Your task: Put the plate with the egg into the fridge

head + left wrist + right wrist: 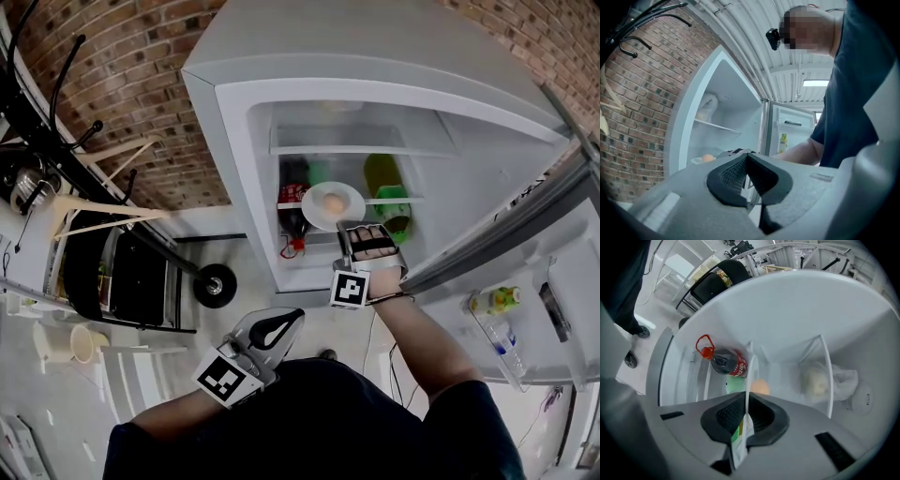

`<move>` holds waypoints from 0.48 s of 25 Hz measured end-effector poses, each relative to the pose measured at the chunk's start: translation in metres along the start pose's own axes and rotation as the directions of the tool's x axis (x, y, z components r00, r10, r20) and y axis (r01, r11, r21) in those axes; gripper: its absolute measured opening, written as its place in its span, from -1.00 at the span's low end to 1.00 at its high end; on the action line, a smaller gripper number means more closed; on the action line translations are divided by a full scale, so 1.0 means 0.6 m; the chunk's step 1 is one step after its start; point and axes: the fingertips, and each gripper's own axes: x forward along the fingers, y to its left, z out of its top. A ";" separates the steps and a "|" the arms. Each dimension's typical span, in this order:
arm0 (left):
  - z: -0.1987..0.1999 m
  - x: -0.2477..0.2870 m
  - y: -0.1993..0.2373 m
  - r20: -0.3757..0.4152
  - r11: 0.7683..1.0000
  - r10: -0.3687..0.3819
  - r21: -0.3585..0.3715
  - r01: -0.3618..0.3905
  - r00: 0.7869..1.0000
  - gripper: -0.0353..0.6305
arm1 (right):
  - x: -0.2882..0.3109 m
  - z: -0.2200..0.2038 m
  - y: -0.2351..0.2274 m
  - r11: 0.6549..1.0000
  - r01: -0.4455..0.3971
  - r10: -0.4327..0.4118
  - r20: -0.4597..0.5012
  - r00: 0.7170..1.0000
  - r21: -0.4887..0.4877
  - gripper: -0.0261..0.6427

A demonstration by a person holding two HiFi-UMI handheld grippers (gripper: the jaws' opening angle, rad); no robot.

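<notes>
A white plate [334, 204] carrying a brown egg [333, 202] hangs at the mouth of the open fridge [253, 122], level with the middle shelf. My right gripper [359, 234] is shut on the plate's near rim. In the right gripper view the plate [749, 376] shows edge-on between the pads, with the egg [760, 386] just beyond it. My left gripper [281, 330] is held low in front of the body, away from the fridge, shut on nothing. From the left gripper view [746, 161] the egg [708, 158] is seen far off inside the fridge.
A dark cola bottle [293, 202] with a red label stands left of the plate and a green bottle [386, 192] right of it. A bagged pale item [820, 380] lies on the upper shelf. The fridge door [525, 234] swings open at right, holding bottles [495, 302]. A cluttered rack [84, 262] stands left.
</notes>
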 end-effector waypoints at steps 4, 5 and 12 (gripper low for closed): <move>-0.006 -0.003 0.008 -0.010 1.000 0.020 -0.008 -0.020 1.000 -0.91 | 0.024 -0.006 0.003 1.000 -0.013 0.013 -0.016 1.000 -0.020 -0.85; -0.007 -0.003 0.009 -0.010 1.000 0.023 -0.009 -0.023 1.000 -0.90 | 0.030 -0.006 0.003 1.000 -0.016 0.015 -0.016 1.000 -0.020 -0.85; -0.011 -0.009 0.008 -0.016 0.999 0.035 -0.019 -0.035 0.999 -0.91 | 0.068 -0.008 0.004 0.996 -0.076 0.075 -0.024 0.997 -0.051 -0.85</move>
